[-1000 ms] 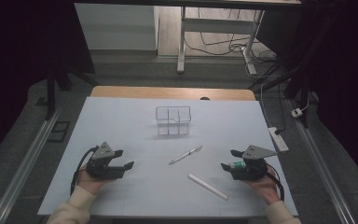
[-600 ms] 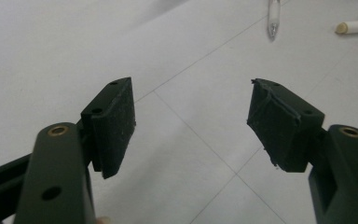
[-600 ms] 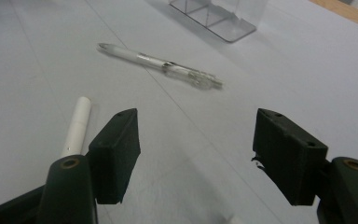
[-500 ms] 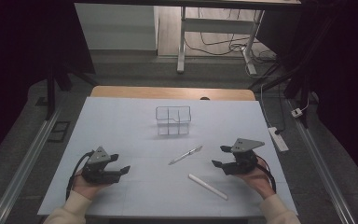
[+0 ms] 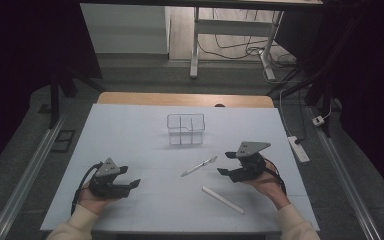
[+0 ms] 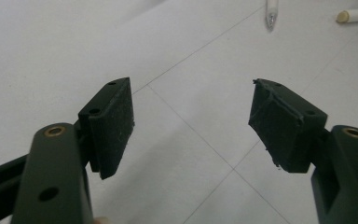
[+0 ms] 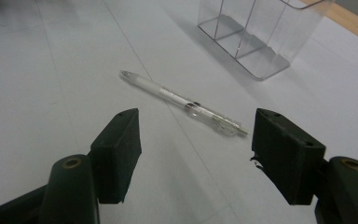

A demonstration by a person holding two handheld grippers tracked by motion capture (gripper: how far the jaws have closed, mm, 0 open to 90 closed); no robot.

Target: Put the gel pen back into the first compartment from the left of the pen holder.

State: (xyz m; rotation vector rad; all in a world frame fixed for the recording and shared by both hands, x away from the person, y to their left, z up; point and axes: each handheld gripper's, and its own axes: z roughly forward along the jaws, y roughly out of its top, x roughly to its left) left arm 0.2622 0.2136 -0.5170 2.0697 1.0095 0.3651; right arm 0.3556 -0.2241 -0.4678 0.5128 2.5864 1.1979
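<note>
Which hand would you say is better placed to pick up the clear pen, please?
The right. The right gripper is open, close to the clear pen, which lies just ahead of its fingers. The left gripper sits farther away.

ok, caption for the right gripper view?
Right tool, jaws open, faces a clear pen lying before a clear divided organizer.

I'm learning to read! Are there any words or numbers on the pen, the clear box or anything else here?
None: no words or numbers can be read. The pen, the clear box, the white stick and the table sheet show no print; the sheet has only thin grid lines.
</note>
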